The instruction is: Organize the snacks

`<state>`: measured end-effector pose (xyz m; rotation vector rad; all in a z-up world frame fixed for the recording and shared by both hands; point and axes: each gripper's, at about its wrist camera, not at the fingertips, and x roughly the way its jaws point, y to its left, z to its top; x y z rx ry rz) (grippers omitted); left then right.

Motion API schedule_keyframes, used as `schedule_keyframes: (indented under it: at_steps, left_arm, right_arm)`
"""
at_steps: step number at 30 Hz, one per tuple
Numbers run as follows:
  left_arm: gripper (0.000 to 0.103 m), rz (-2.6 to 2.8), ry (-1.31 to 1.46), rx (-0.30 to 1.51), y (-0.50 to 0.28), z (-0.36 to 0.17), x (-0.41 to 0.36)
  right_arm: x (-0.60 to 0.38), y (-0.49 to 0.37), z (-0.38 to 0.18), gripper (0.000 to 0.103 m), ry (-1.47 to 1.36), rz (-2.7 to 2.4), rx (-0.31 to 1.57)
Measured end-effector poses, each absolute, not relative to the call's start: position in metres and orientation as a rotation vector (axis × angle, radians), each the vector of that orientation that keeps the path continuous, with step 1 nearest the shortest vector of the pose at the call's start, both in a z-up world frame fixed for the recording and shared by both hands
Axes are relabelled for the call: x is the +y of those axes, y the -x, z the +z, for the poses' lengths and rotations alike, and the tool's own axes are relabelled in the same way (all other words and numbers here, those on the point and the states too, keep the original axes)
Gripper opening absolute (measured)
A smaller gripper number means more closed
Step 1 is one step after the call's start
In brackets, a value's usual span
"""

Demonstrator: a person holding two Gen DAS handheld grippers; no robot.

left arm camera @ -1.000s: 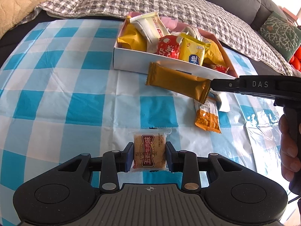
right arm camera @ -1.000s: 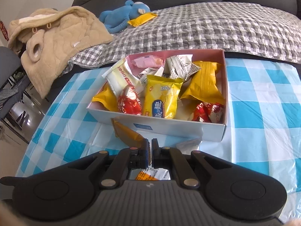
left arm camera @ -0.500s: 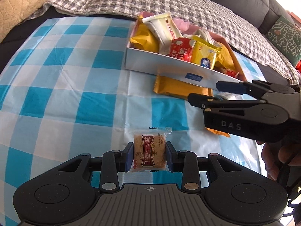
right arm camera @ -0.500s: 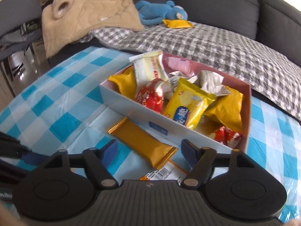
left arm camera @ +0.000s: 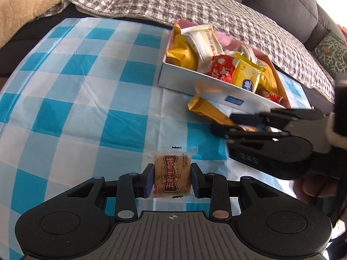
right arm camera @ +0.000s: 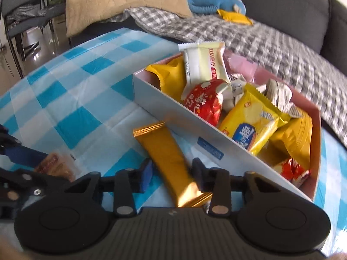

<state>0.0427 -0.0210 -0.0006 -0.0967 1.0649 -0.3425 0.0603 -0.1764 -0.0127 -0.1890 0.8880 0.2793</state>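
Gold bar (right arm camera: 171, 164) lies flat by box (right arm camera: 195, 121), long axis 11-to-5. R gripper (right arm camera: 172, 174) jaws just narrowing round it, left pad off. L gripper (left arm camera: 172, 178) clamps biscuit pack (left arm camera: 172, 177), upright.

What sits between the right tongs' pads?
The gold wrapper bar, lying against the snack box; the right pad touches it, the left stands off. Right wrist view.

Left gripper (left arm camera: 172, 179) clamps a biscuit packet (left arm camera: 172, 176) above the checked tablecloth (left arm camera: 86, 99)
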Motion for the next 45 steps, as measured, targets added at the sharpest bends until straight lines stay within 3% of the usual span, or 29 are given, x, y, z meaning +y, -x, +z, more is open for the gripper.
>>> schedule_keyframes:
  at_steps: [2, 13, 16, 19, 25, 45]
  left_arm:
    - [0.032, -0.335, 0.106, 1.058, -0.045, 0.001, -0.018]
    - [0.032, -0.327, 0.133, 1.049, -0.049, 0.004, -0.013]
    - [0.032, -0.324, 0.129, 1.046, -0.049, 0.005, -0.012]
    - [0.032, -0.323, 0.132, 1.050, -0.050, 0.004, -0.012]
    - [0.032, -0.328, 0.129, 1.048, -0.050, 0.004, -0.013]
    - [0.032, -0.334, 0.167, 0.981, -0.066, 0.021, -0.011]
  right_arm:
    - [-0.176, -0.054, -0.009, 0.025, 0.166, 0.297, 0.908]
    - [-0.172, -0.056, -0.010, 0.024, 0.114, 0.268, 0.920]
    - [-0.172, -0.056, -0.015, 0.035, 0.132, 0.268, 0.914]
    - [-0.165, -0.056, -0.019, 0.038, 0.184, 0.261, 0.893]
    - [-0.174, -0.058, -0.014, 0.026, 0.104, 0.257, 0.918]
    - [-0.235, -0.035, 0.037, 0.026, -0.312, 0.206, 0.740]
